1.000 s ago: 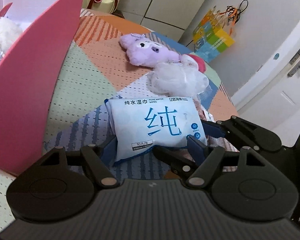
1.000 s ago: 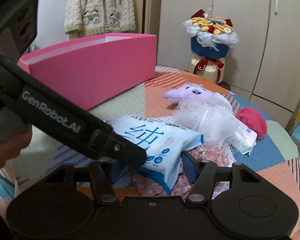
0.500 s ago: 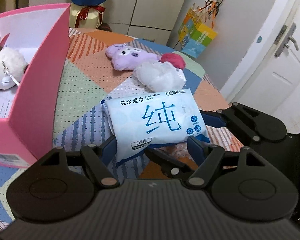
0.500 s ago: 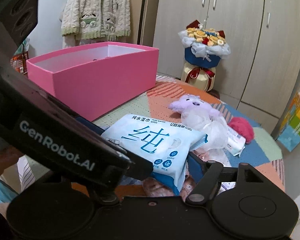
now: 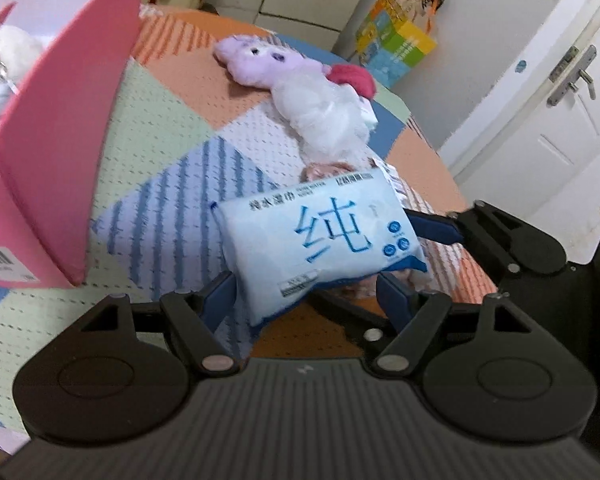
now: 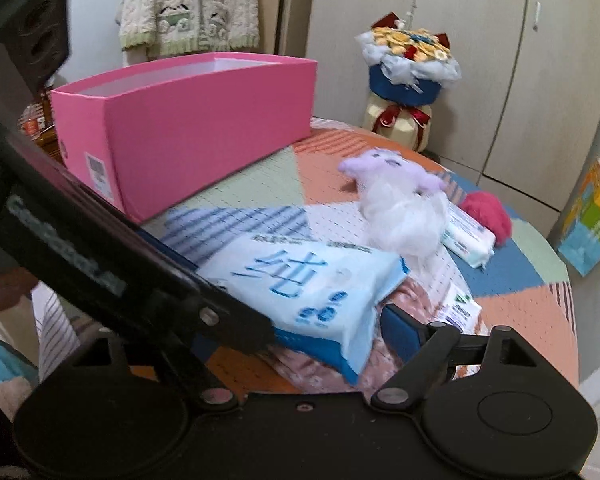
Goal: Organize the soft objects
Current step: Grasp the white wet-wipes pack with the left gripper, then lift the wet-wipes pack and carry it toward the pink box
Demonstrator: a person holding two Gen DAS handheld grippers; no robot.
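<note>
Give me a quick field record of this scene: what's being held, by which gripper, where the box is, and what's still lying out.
held item: wet wipes pack, pale blue, lifted above the table
left gripper: clamped on the pack's two ends
right gripper: jaws opening, pack between them, right finger clear of it
box: pink box, open top, on the patchwork tablecloth
inside box: white plush toy
still out: purple plush, white mesh puff, red pompom, small wipes pack
</note>
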